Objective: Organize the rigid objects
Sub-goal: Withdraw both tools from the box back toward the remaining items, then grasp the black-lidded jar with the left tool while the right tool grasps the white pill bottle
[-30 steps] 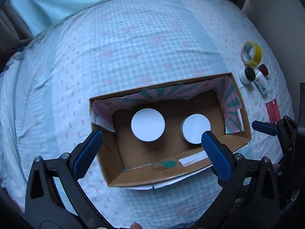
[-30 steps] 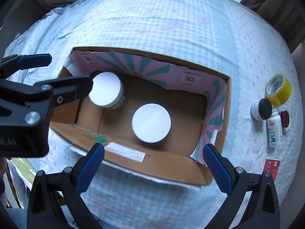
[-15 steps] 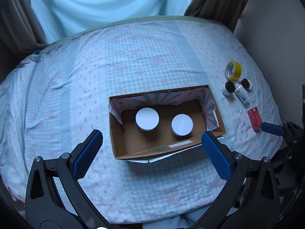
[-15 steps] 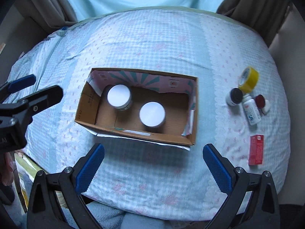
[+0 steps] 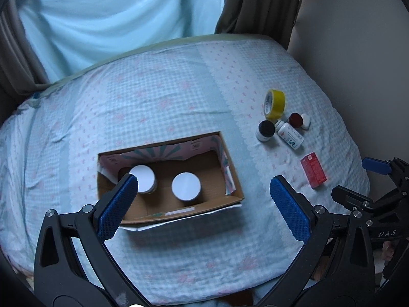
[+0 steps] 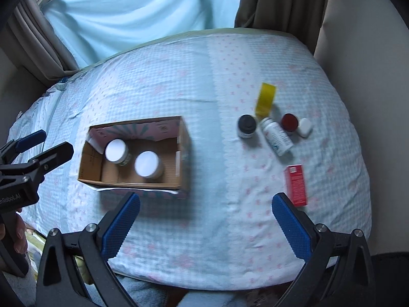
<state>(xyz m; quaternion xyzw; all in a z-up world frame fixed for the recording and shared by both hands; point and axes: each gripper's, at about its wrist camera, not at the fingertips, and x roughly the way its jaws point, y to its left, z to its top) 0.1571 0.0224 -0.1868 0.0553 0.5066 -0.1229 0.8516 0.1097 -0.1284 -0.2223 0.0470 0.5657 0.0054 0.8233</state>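
Hovering spread and empty, both the left gripper [image 5: 202, 197] and right gripper [image 6: 205, 216] face the bed [image 6: 179, 76]; only the right wrist view shows fingers [image 6: 19, 235] gripping a handle.

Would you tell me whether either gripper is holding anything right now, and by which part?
Nothing is held. The left gripper and the right gripper are both open and empty above the bed, away from the loose items.

Matt cardboard box [image 5: 179, 213], checked cloth bedsheet [image 5: 166, 97]
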